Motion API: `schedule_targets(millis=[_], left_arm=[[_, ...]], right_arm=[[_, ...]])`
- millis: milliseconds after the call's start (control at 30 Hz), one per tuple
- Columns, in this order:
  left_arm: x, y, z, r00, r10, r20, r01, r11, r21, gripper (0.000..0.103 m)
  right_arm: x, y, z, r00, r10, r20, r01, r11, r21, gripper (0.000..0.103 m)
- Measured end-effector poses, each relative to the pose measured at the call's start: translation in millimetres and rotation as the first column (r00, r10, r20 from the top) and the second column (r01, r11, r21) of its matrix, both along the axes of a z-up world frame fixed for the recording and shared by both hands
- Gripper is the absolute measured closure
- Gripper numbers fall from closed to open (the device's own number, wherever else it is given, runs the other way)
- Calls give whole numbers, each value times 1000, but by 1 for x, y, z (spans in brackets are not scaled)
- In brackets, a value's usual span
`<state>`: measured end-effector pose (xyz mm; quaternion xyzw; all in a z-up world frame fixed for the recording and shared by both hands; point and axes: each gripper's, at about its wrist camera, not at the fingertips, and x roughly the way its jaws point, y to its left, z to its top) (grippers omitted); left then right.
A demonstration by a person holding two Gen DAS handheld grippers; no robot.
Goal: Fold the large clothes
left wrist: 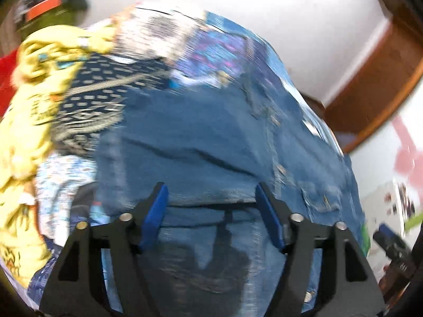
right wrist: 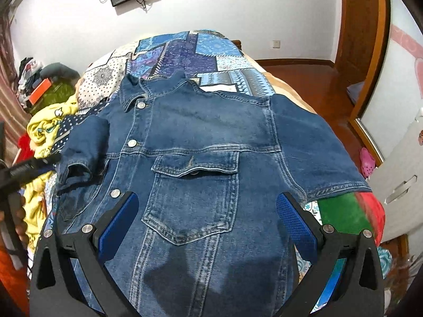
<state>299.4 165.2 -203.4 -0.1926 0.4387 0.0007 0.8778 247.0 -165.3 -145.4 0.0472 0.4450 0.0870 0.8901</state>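
A blue denim jacket (right wrist: 201, 137) lies face up on the bed, collar at the far end, chest pocket in the middle. Its right sleeve (right wrist: 317, 148) is spread flat. Its left sleeve (right wrist: 84, 142) is folded up onto the jacket's left side. My right gripper (right wrist: 208, 211) is open and empty, just above the jacket's lower front. My left gripper (left wrist: 211, 206) is open over the denim (left wrist: 201, 132), in a blurred view. The left gripper also shows at the left edge of the right wrist view (right wrist: 29, 169), beside the folded sleeve.
The bed has a blue patchwork cover (right wrist: 201, 50). A heap of yellow clothing (right wrist: 45, 132) lies to the left of the jacket. Green and red cloth (right wrist: 351, 211) lies at the right edge. A wooden door (right wrist: 362, 31) and white cabinet (right wrist: 401, 174) stand at right.
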Motion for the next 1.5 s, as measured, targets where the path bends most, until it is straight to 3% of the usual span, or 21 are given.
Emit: schedule_targets(millis=[233,400,633,700,767,900,1033,1167,1233,1500], left_arm=[[-12,80,-35,986,147,-76,-158,972,-171,34],[-9,105,-79,974,161,-160,-209,909,-360,34],[6,112,-121,959,173,-225,-263,838,-479,37],[8,112,-117,962,174,-212,-255,851,-459,50],[10,107,-109,967,164,-194,-232,881,-412,63],[12,90,-83,976,158,-150,-192,950,-246,74],[8,75,-47,985,150,-86,-157,984,-84,77],[10,53,-8,994,112,-12,-111,990,86,83],[11,45,6,996,84,11,-85,987,136,84],[26,-15,78,990,-56,128,33,985,171,86]], right_arm=[[7,18,-4,999,28,-15,-29,999,-29,0],[10,31,-7,999,49,-23,-50,997,-52,0],[12,40,-6,997,72,-19,-73,994,-82,0],[12,41,-6,997,72,-19,-74,993,-87,0],[12,41,-6,997,72,-22,-74,993,-88,0],[10,39,-4,997,69,-20,-70,995,-76,0],[4,34,1,998,69,-1,-68,995,-69,0],[-1,25,4,998,59,16,-58,996,-68,0],[-3,18,5,999,50,21,-49,998,-46,0],[-10,-15,10,999,-3,48,3,1000,4,0]])
